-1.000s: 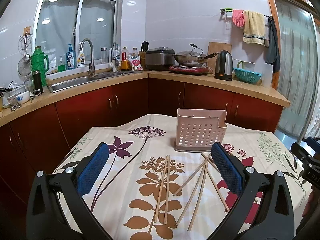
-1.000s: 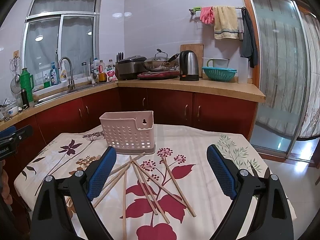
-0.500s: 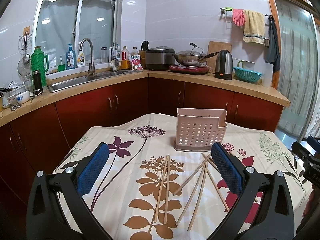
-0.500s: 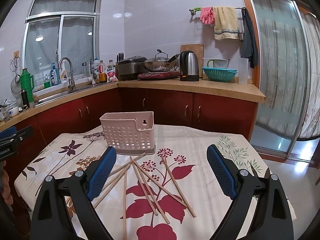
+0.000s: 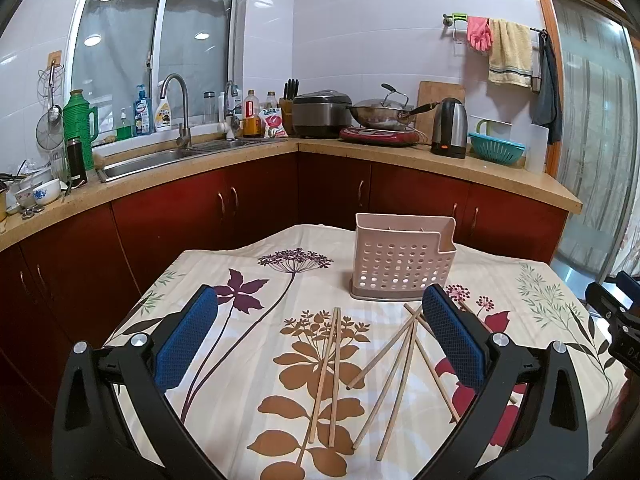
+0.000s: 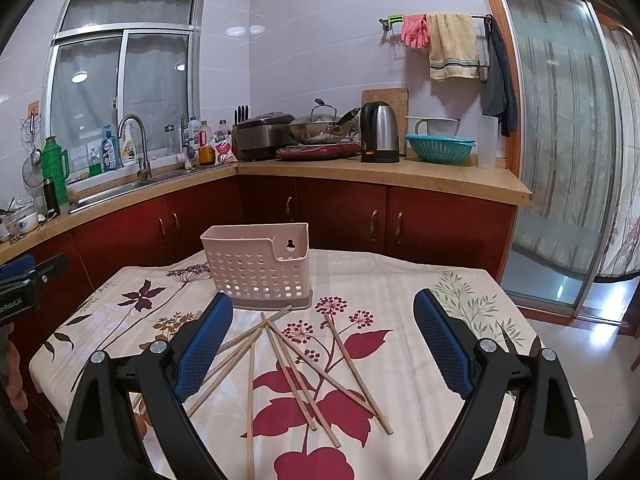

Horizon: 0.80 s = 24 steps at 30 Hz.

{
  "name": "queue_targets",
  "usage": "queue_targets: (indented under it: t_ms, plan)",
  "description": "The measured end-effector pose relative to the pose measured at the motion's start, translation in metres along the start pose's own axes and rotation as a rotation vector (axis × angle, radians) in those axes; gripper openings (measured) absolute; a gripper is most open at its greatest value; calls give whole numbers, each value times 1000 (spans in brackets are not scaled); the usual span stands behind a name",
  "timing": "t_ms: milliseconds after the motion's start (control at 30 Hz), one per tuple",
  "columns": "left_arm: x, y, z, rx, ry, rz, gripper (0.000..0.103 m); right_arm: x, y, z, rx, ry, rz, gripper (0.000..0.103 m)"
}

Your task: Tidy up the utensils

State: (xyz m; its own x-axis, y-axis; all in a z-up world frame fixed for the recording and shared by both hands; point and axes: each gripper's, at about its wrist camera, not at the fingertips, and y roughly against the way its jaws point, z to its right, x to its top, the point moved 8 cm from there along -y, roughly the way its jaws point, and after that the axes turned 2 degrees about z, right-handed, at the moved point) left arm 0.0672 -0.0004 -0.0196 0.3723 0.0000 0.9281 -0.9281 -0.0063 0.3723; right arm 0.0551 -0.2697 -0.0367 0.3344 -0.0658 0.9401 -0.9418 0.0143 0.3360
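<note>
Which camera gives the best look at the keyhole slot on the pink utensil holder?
The right wrist view: the keyhole slot faces it on the utensil holder. The left wrist view shows the utensil holder from its other side, with inner dividers but no slot.

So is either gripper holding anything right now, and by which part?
Nothing. The left gripper and right gripper are both open above the chopsticks.

The left gripper [image 5: 320,342] fills the bottom of its frame, blue-padded fingers [image 5: 186,342] spread wide with nothing between them. The right gripper [image 6: 324,344] sits likewise along the lower edge of its view, jaws wide apart, blue pads [image 6: 444,346] facing inward, holding nothing.
</note>
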Motion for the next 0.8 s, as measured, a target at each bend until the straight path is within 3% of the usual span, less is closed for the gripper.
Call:
queue_targets:
  t_ms: [800]
  plan:
    - [-5,-1,-2,1,3,-6,100,-1,1,-4,7,3,1,89]
